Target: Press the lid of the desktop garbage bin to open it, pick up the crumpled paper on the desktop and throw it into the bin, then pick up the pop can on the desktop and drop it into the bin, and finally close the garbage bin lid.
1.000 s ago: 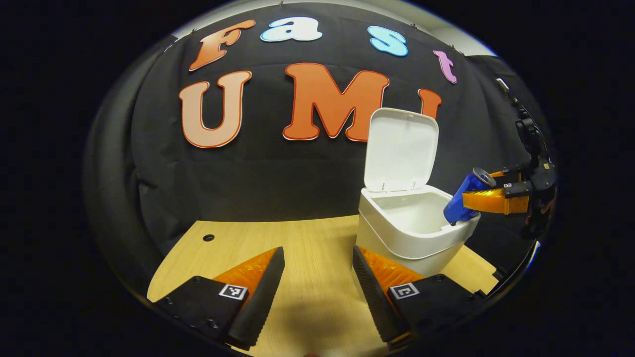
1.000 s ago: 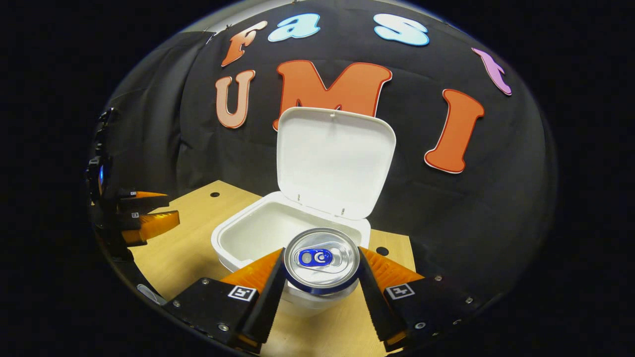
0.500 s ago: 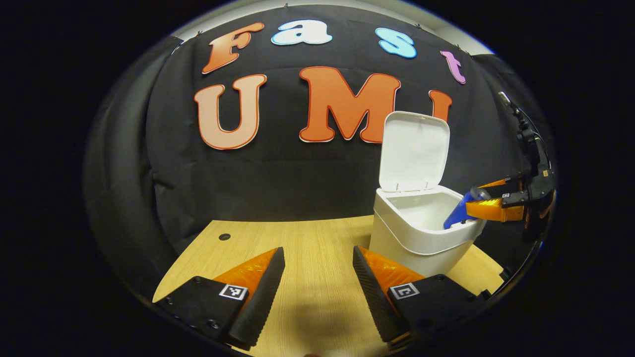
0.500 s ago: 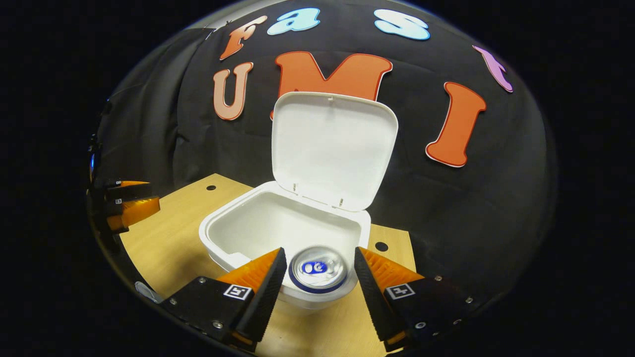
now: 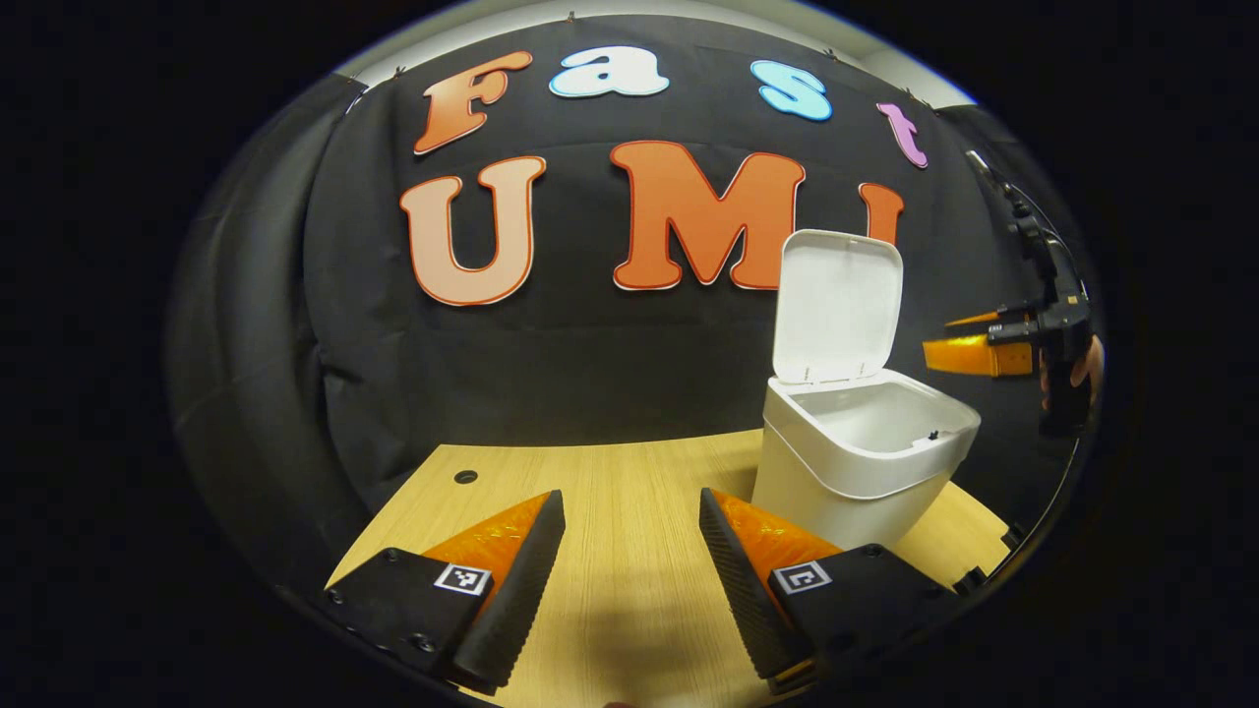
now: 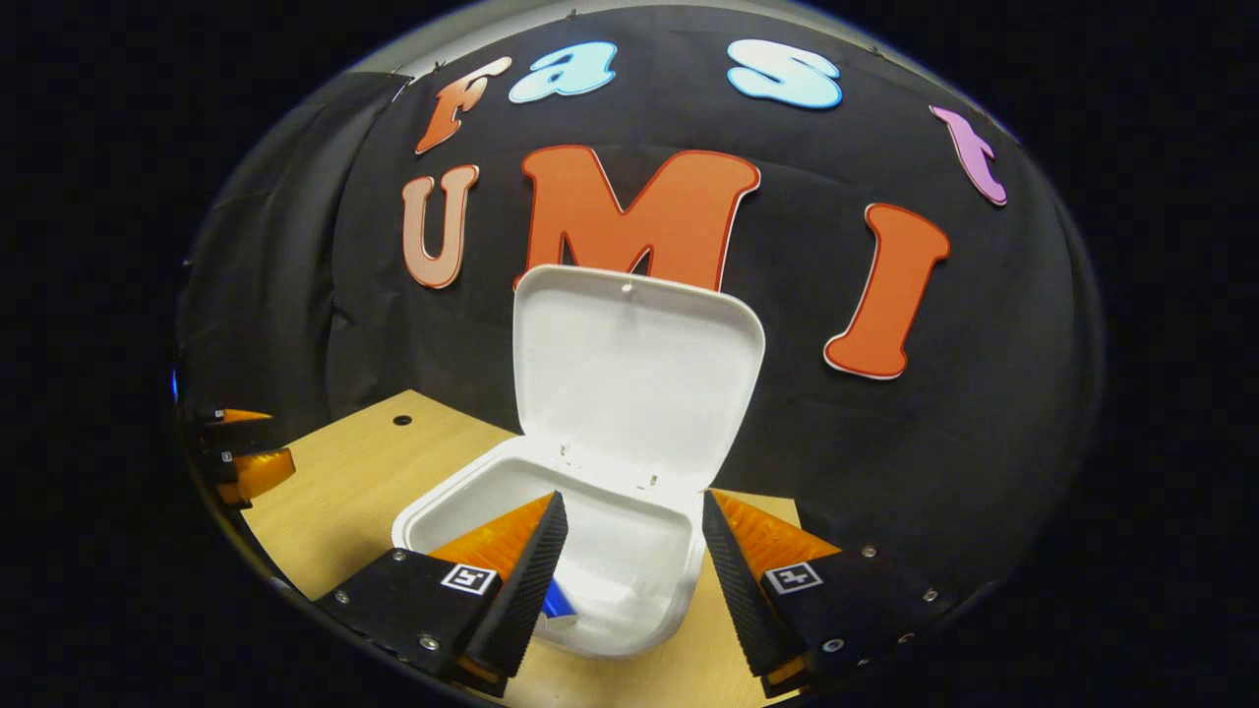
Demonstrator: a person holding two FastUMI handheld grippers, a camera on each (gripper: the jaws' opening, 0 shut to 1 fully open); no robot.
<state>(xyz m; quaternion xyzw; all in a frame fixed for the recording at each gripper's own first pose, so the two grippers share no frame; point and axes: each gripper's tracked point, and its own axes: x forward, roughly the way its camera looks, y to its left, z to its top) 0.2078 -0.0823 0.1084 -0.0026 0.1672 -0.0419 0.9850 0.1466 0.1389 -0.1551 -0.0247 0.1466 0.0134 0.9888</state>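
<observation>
Lying inside the white plastic garbage bin (image 6: 629, 590), the blue pop can (image 6: 559, 600) is showing one corner; the crumpled paper is not discernible, and the hinged white lid (image 6: 634, 379) is standing open, awaiting closing. Hovering above it, the right gripper (image 6: 629, 570) is gaping empty; the left gripper (image 5: 629, 580) is likewise open over the wooden desktop's (image 5: 629, 492) near edge.

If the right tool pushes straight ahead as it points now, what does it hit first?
Probably the open lid of the bin, standing upright beyond the right tool; the tool is open above the bin's mouth, though depth is hard to judge.
</observation>
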